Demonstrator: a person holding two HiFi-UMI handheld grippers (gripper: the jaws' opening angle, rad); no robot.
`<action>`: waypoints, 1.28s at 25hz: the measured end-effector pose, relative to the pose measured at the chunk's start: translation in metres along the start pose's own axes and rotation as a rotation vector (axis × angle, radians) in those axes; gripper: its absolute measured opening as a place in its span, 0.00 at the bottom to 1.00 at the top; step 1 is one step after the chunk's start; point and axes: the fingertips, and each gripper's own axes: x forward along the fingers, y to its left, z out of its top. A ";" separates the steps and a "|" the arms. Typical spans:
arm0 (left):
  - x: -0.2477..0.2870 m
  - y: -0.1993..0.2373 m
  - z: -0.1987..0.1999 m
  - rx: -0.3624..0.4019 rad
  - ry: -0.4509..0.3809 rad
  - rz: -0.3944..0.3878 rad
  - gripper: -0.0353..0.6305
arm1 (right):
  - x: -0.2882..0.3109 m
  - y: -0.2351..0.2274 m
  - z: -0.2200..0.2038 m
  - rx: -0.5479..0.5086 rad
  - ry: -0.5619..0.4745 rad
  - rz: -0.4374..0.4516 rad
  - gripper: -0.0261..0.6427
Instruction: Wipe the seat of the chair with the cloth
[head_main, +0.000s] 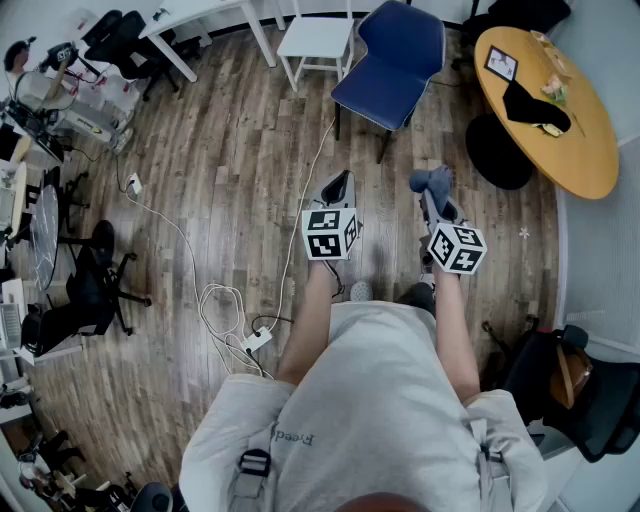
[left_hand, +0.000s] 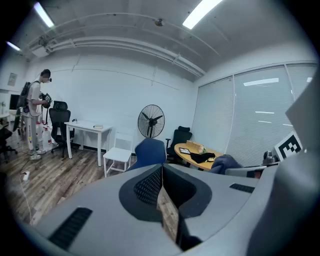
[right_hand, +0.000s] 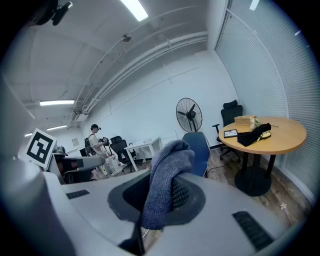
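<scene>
Wood flooring is stretching ahead to the blue chair (head_main: 392, 55), which is standing well apart from the person with its seat bare and turned toward them. The right gripper (head_main: 434, 198) is clenching the grey cloth (right_hand: 167, 175), which is bunching above its jaws and drooping between them, probably carried this way so a loose fold is ready for wiping. The left gripper (head_main: 339, 182) is pressing its jaws together on nothing, likely free to steady the chair. Both are pointing forward at the chair; wiping is not yet starting, and approaching the seat seems the step in hand.
</scene>
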 end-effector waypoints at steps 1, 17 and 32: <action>0.000 0.002 0.001 -0.003 -0.004 0.003 0.09 | 0.002 0.001 0.001 -0.005 0.000 0.001 0.11; -0.004 0.040 0.012 -0.061 -0.069 0.045 0.09 | 0.016 0.016 0.014 0.043 -0.049 0.032 0.11; 0.043 0.124 0.029 -0.090 -0.039 0.186 0.09 | 0.104 -0.027 0.028 0.140 -0.036 0.005 0.11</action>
